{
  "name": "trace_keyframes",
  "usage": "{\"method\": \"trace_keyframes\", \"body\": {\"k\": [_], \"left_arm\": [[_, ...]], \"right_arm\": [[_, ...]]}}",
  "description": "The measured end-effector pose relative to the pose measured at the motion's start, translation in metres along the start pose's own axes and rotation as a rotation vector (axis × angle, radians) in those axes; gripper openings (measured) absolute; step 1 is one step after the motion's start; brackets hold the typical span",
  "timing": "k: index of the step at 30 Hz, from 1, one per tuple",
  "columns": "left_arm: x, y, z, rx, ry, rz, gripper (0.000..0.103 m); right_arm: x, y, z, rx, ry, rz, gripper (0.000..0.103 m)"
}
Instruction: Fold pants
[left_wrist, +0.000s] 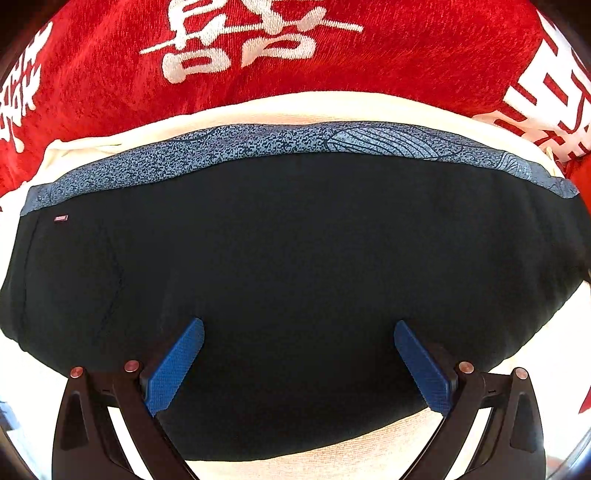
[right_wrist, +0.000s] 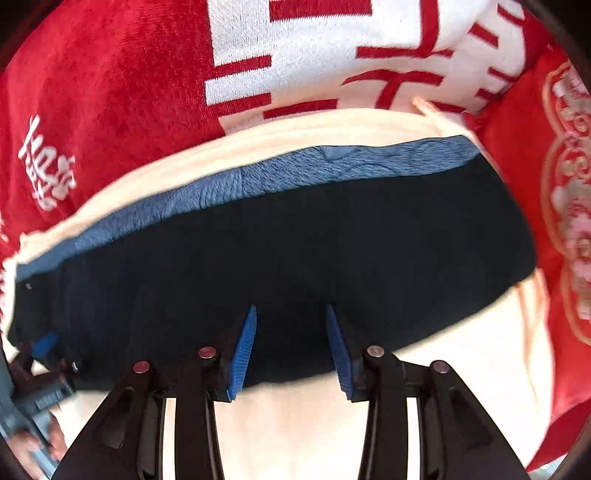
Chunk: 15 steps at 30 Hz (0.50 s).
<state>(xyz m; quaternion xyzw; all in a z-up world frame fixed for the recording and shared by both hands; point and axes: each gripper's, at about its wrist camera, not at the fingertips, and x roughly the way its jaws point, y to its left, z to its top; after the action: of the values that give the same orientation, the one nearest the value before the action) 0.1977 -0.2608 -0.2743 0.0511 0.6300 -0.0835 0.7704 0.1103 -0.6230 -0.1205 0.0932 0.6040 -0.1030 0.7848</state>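
The dark navy pants (left_wrist: 295, 258) lie folded flat on a cream cloth (left_wrist: 332, 107), with a blue patterned waistband (left_wrist: 280, 146) along the far edge. My left gripper (left_wrist: 298, 325) is open, its blue pads over the near part of the pants, holding nothing. In the right wrist view the same pants (right_wrist: 295, 251) and blue waistband (right_wrist: 258, 177) show. My right gripper (right_wrist: 290, 310) is open over the pants' near edge, empty. The left gripper (right_wrist: 44, 347) shows at the far left of that view.
A red blanket with white characters (left_wrist: 258, 44) covers the surface beyond the cream cloth (right_wrist: 443, 387). A red cushion with a gold and pink pattern (right_wrist: 569, 221) lies at the right. A hand (right_wrist: 33, 443) holds the left gripper.
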Motion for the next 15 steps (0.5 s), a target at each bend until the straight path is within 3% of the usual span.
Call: {"method": "trace_keyframes", "body": {"k": [5,9,15], "left_arm": [[0.001,-0.006,0.008,-0.006,0.007,0.019,0.103],[-0.001,-0.012,0.010,-0.013,0.009,0.039,0.103],[-0.005,-0.019,0.010,-0.017,0.014,0.072,0.103]], "right_arm": [[0.000,-0.003,-0.045,0.079,0.084,0.102,0.052],[0.006,-0.007,-0.072,0.112,0.120,0.120,0.052],[0.005,-0.008,-0.075,0.099,0.118,0.146,0.059]]}}
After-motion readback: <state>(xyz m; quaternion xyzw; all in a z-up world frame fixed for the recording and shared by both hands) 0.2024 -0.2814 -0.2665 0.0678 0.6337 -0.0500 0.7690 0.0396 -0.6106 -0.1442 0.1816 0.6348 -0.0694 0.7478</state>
